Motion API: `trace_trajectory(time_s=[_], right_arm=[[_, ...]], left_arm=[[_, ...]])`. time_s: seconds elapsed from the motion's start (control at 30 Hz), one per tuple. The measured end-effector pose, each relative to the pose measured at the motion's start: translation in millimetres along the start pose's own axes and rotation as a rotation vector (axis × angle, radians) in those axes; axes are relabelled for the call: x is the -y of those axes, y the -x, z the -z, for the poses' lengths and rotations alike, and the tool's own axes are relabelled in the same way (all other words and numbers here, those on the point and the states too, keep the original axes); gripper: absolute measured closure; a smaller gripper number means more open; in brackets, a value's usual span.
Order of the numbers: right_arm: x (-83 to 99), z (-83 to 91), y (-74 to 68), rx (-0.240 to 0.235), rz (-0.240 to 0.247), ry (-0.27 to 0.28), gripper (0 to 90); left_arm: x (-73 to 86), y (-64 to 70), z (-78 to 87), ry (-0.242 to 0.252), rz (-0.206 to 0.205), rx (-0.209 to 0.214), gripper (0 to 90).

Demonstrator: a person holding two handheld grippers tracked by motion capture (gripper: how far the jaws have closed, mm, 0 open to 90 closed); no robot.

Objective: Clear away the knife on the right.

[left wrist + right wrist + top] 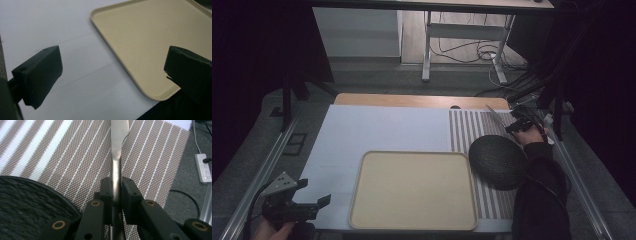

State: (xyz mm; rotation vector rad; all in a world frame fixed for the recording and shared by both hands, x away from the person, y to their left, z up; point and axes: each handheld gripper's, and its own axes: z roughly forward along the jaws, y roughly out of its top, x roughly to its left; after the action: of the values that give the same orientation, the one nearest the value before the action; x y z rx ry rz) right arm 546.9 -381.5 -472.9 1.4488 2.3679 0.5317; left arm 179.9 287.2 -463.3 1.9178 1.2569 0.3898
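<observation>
My right gripper [518, 125] hovers over the far right of a brown-and-white striped placemat [467, 130], shut on the handle of a metal table knife [495, 116] whose blade points away to the far left. In the right gripper view the jaws of the gripper [116, 192] clamp the knife [119, 142] just below its blade. A dark round plate [498, 161] lies on the placemat, close to the right hand. My left gripper [314, 192] stays near the table's front left corner, open and empty, left of a beige tray [412, 190].
The tray [150, 37] rests on a white table cover [50, 30]. Right of the table, a power strip [203, 167] and cables lie on the grey floor. Metal rails run along both table sides. A desk frame [427, 45] stands behind.
</observation>
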Motion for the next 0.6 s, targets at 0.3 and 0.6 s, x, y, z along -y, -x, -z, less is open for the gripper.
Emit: trace_trajectory(time_s=[0.3,0.6], right_arm=[[4.0,17.0,-7.3,-0.061,-0.006,0.047,80.1],[7.1,27.7,-37.2,-0.107,0.041,0.048,80.1]], left_arm=[[-0.1,0.6,-0.1,0.0,-0.002,-0.003,2.4],[-0.3,0.6,-0.2,-0.001,-0.002,-0.003,2.4]])
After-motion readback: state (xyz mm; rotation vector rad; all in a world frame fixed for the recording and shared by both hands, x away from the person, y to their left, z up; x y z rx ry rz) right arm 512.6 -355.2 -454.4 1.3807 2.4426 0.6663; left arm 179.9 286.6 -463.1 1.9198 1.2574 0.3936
